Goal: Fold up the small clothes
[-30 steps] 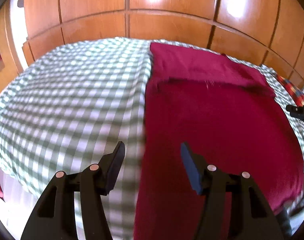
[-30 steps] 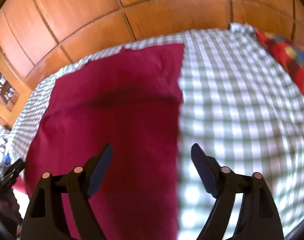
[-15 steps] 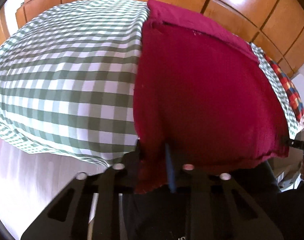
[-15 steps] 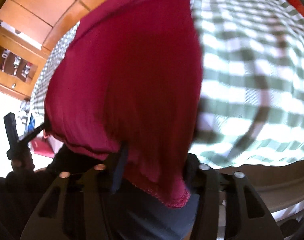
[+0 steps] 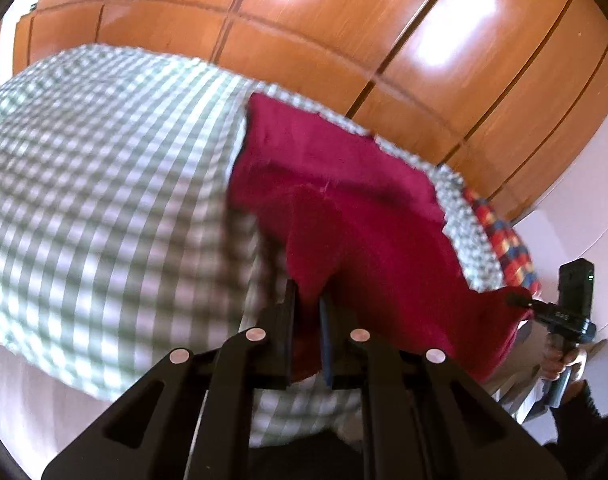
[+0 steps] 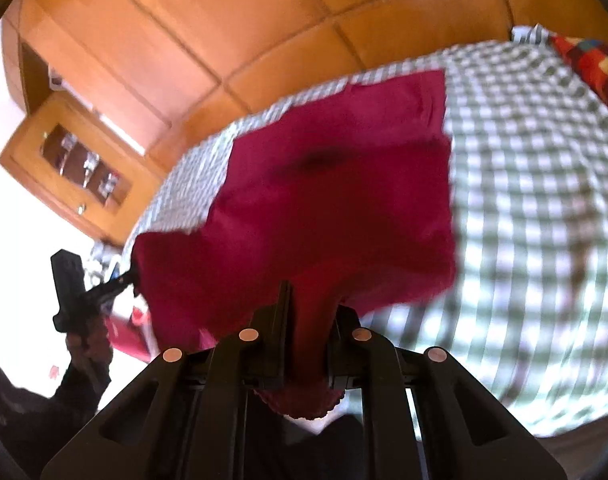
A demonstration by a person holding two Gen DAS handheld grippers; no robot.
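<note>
Both grippers, left (image 5: 307, 300) and right (image 6: 309, 308), clench the near hem of the red cloth (image 5: 344, 184); the right's jaws are closing. The cloth stretches ahead across the checked bed (image 5: 104, 168).

A home bedroom is showing here: a bed (image 5: 104, 184) wearing a green checked sheet is sitting against glossy wooden wardrobe doors (image 5: 344, 32), a glass-fronted cabinet (image 6: 76, 160) standing nearby.
</note>
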